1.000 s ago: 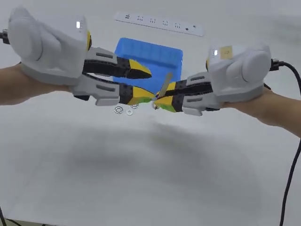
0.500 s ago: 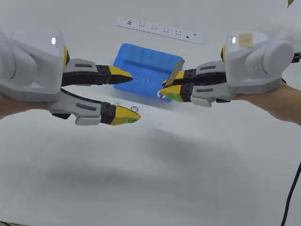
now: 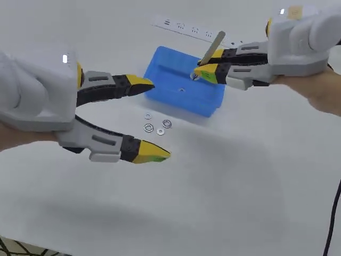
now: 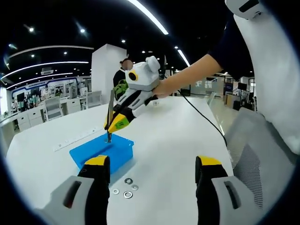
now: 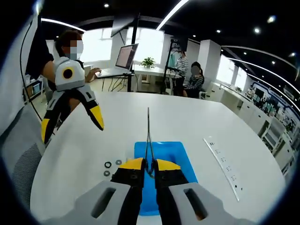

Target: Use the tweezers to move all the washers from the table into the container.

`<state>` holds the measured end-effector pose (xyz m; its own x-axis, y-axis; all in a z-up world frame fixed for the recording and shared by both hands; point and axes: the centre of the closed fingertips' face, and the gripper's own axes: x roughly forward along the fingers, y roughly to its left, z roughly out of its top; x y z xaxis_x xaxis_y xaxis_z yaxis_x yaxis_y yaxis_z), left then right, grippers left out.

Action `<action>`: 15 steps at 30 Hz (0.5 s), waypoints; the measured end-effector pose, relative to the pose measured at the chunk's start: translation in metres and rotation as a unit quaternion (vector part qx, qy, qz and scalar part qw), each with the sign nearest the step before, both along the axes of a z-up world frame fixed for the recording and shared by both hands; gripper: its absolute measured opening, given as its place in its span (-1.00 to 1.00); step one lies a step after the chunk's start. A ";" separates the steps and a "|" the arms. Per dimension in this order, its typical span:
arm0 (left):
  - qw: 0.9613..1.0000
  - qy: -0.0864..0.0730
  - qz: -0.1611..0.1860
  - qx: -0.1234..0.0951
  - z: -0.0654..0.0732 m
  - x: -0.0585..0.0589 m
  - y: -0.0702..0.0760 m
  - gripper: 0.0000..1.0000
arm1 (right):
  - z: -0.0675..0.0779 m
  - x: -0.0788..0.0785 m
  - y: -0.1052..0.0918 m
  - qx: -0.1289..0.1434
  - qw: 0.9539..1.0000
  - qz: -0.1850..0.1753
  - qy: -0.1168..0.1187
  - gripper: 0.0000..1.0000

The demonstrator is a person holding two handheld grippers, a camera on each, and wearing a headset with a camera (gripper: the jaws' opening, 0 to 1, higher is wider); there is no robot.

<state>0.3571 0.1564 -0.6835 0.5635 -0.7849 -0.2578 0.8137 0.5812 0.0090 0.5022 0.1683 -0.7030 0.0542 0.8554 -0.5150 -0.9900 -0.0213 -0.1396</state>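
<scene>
A: Which step is in hand?

B: The drop-off, I'd judge. At the upper right of the head view the right gripper (image 3: 205,74) has its jaws pinched narrow on the tweezers (image 3: 212,45). Their tips hang over the blue container (image 3: 187,102) at upper middle. Something small shows at the tips, but I cannot tell whether it is a washer.

A: And the left gripper?

B: The left gripper (image 3: 153,118) is at the left of the frame, jaws wide and holding nothing, above the worktop (image 3: 213,186) by the loose washers.

A: What's in the container?

B: One washer (image 3: 181,90) lies on its floor, near the middle. I can make out nothing else inside.

A: What remains outside?

B: Four washers (image 3: 148,128) sit in a small cluster on the worktop, just in front of the container, left of centre in the frame.

A: So the next move?

B: If the tips do carry a washer, the pinch should ease just enough to let it fall inside the walls. Then the tips go down to the cluster. Those rings look thin and flat, so I'd expect a low approach at one edge and a light squeeze.
</scene>
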 end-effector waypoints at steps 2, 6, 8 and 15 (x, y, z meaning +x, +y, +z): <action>1.000 0.007 0.007 -0.001 -0.004 0.001 0.005 0.62 | -0.013 0.007 0.001 -0.011 1.000 -0.001 0.004 -0.83; 1.000 0.018 0.019 -0.002 -0.007 0.001 0.019 0.65 | -0.038 0.014 0.000 -0.038 0.999 0.007 0.016 -0.83; 0.999 0.020 0.029 -0.008 -0.005 0.001 0.026 0.71 | -0.047 0.012 0.000 -0.050 0.999 0.010 0.015 -0.83; 0.998 0.012 0.064 -0.017 -0.001 0.009 0.039 0.99 | -0.060 0.008 0.004 -0.060 0.998 0.016 0.020 -0.83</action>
<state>0.3662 0.1953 -0.6848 0.6530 -0.7160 -0.2469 0.7330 0.6795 -0.0320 0.5100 0.1725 -0.7633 0.0052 0.7887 -0.6147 -0.9933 -0.0668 -0.0941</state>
